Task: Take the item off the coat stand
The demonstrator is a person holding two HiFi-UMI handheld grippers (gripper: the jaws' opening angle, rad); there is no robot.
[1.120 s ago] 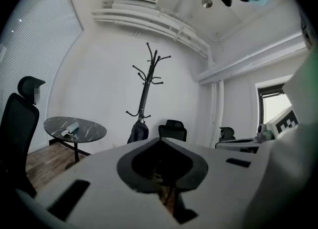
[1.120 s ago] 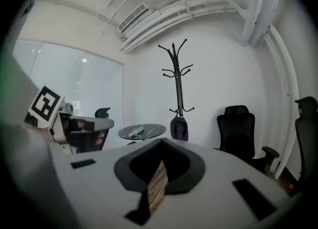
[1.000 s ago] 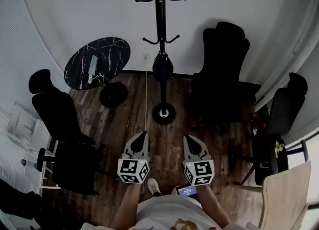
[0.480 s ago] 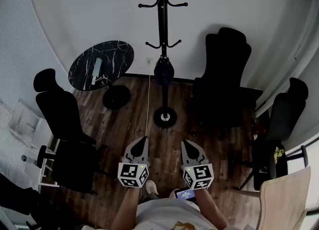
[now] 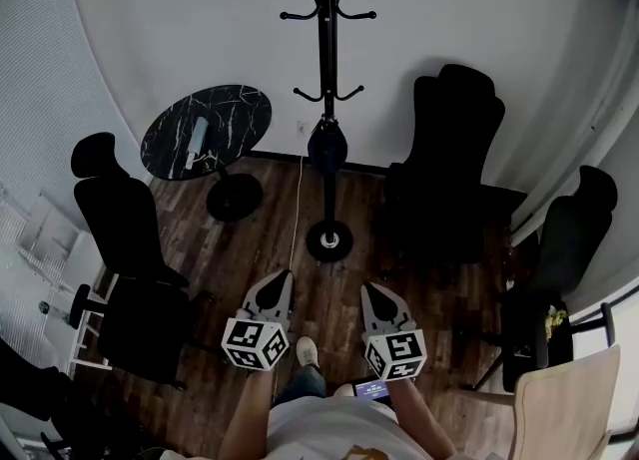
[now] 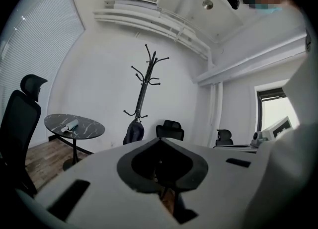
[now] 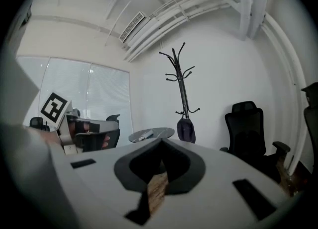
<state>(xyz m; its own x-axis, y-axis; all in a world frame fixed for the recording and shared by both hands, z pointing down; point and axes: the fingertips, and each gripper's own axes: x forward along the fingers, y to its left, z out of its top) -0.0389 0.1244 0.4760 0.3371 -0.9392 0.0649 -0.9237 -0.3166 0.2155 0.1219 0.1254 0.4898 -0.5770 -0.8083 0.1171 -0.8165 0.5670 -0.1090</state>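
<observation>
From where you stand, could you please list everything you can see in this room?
coat stand: one, black, centre, by the back wall
bag: one, dark, hanging on a low hook of the coat stand
round table: one, black with marble veins, left of the stand
small item: one, pale, lying on the table; too small to identify
office chairs: three, black, one at left, two right of the stand
wooden chair: one, pale, bottom right corner
cable: one, white, running down left of the stand's base
left gripper: one, grey with marker cube, jaws shut, empty
right gripper: one, grey with marker cube, jaws shut, empty
</observation>
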